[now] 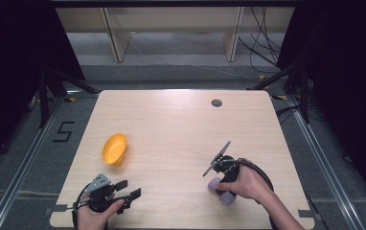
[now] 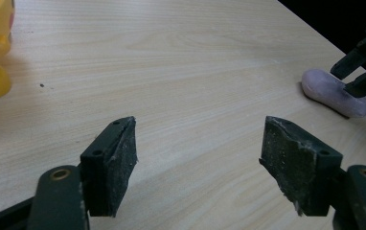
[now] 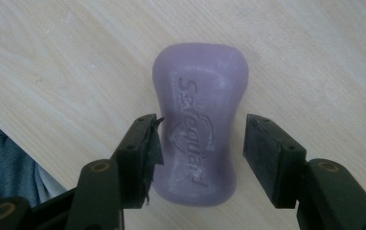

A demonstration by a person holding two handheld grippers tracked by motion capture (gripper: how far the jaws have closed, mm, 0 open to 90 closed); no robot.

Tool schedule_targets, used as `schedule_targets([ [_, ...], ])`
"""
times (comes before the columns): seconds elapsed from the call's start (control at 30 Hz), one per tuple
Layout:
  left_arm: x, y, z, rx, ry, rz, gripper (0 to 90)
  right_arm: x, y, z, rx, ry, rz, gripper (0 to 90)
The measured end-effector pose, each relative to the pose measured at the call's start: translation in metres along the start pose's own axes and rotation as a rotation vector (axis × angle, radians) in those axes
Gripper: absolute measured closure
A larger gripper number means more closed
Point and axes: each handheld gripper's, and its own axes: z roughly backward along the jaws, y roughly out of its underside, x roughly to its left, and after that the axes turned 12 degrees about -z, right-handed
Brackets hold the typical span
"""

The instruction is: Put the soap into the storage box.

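Right gripper view looks down on the right gripper [image 3: 198, 148], its jaws set either side of a purple soap bar [image 3: 198, 129] lying flat on the wooden table [image 3: 315, 57]; the left pad touches the bar, the right one stands just clear, so nothing is pinched yet. The soap sits near the table's front right. The left gripper [image 2: 198, 163], jaws spread wide over bare wood, rests at the front left, near a yellow bowl [image 1: 114, 148].
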Motion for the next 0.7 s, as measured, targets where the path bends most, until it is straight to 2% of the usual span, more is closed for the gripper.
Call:
schedule_targets([
  [0.13, -0.001, 0.000, 0.001, 0.008, -0.006, 0.002, 27.4, 0.003, -0.002, -0.005, 0.020, 0.007, -0.019, 46.4],
  [0.17, 0.000, 0.000, 0.000, 0.002, -0.001, 0.003, 27.4, 0.001, -0.002, -0.005, 0.016, 0.011, 0.005, 46.4],
  [0.33, 0.000, 0.000, 0.000, 0.002, 0.000, -0.001, 27.3, 0.002, -0.003, -0.008, 0.031, 0.013, -0.027, 46.5],
  [0.37, 0.000, 0.000, 0.000, 0.003, 0.003, -0.001, 27.3, 0.001, -0.004, -0.009, 0.025, 0.012, 0.001, 46.5],
  [0.4, 0.000, 0.000, 0.000, 0.002, 0.002, 0.006, 27.3, 0.001, -0.004, -0.009, 0.025, 0.012, 0.001, 46.5],
  [0.43, 0.000, 0.000, 0.000, 0.002, 0.004, 0.004, 27.3, 0.002, -0.004, -0.009, 0.031, 0.018, -0.019, 46.5],
  [0.57, 0.000, 0.000, 0.000, 0.004, 0.000, -0.001, 27.3, 0.003, -0.006, -0.013, 0.041, 0.013, -0.025, 46.5],
  [0.63, 0.000, 0.000, 0.000, 0.003, 0.000, -0.002, 27.2, 0.003, -0.006, -0.014, 0.042, 0.018, -0.019, 46.5],
  [0.67, 0.000, 0.000, 0.000, 0.003, 0.001, -0.002, 27.3, 0.002, -0.006, -0.015, 0.040, 0.016, 0.000, 46.5],
  [0.7, 0.000, 0.000, 0.000, 0.004, 0.001, -0.001, 27.2, 0.003, -0.006, -0.016, 0.048, 0.017, -0.026, 46.5],
])
